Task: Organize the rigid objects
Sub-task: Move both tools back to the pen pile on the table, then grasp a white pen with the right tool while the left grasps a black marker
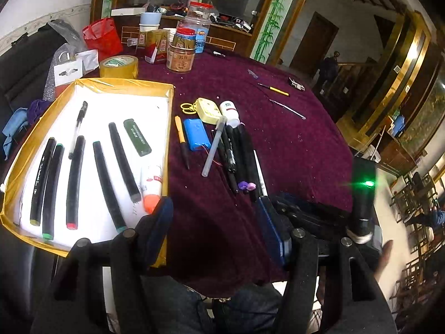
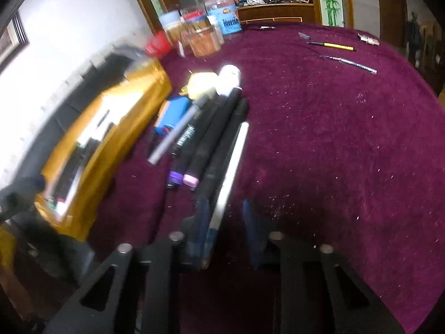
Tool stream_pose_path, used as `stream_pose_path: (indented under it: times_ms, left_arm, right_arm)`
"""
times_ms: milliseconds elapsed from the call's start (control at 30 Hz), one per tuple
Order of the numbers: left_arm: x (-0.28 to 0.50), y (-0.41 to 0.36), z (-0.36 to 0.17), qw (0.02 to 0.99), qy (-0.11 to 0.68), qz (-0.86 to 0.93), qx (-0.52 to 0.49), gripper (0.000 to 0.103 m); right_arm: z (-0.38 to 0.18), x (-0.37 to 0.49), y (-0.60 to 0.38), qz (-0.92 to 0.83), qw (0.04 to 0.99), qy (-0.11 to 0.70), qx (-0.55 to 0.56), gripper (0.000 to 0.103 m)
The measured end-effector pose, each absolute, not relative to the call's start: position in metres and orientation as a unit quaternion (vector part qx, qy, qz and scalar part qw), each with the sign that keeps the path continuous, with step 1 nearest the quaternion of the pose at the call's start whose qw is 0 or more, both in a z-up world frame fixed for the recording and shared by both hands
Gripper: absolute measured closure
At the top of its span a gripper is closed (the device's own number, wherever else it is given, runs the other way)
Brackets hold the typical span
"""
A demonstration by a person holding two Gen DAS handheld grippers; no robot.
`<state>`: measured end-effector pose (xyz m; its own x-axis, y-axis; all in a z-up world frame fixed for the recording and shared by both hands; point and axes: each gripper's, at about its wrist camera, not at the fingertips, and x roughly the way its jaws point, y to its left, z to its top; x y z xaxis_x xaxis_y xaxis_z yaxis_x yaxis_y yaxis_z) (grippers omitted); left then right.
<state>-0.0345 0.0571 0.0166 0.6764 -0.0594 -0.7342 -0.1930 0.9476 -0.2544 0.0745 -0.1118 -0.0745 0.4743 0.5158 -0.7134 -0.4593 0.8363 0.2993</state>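
Left gripper [image 1: 215, 217] gapes empty just beside tray [image 1: 169, 117]. Right gripper [image 2: 225, 220] straddles white pen [image 2: 232, 164], contact unclear; neighbouring markers [image 2: 214, 133] could get dragged.

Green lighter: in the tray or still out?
In. The green lighter lies flat on the tray's white floor, beside the black markers.

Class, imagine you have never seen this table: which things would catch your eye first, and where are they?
The yellow-edged tray at the left, holding a row of black markers. Right of it, on the purple cloth, a loose heap of pens beside a blue battery pack. At the far edge stand jars and a tape roll.
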Motion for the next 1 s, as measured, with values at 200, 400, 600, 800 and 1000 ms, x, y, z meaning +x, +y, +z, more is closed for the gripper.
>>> stream_pose_path:
  times_ms: [200,400,600,800,1000]
  left_arm:
    - [-0.031,0.051,0.011,0.898,0.410,0.032,-0.159,0.042]
    - [-0.026,0.040,0.004,0.894,0.424,0.022,-0.141,0.042]
    - [-0.009,0.029,-0.005,0.885,0.444,-0.002,-0.137,0.042]
    - [0.028,0.012,-0.006,0.881,0.456,-0.022,-0.128,0.042]
    - [0.054,0.000,-0.003,0.879,0.461,-0.031,-0.117,0.042]
  right_arm:
    - [-0.077,0.077,-0.094,0.249,0.872,0.420,-0.029,0.094]
    - [-0.081,0.094,-0.140,0.213,0.880,0.423,0.024,0.096]
    - [-0.085,0.102,-0.189,0.192,0.885,0.422,0.055,0.096]
    - [-0.085,0.092,-0.177,0.177,0.900,0.397,0.019,0.096]
    - [-0.087,0.097,-0.189,0.204,0.891,0.402,0.060,0.096]
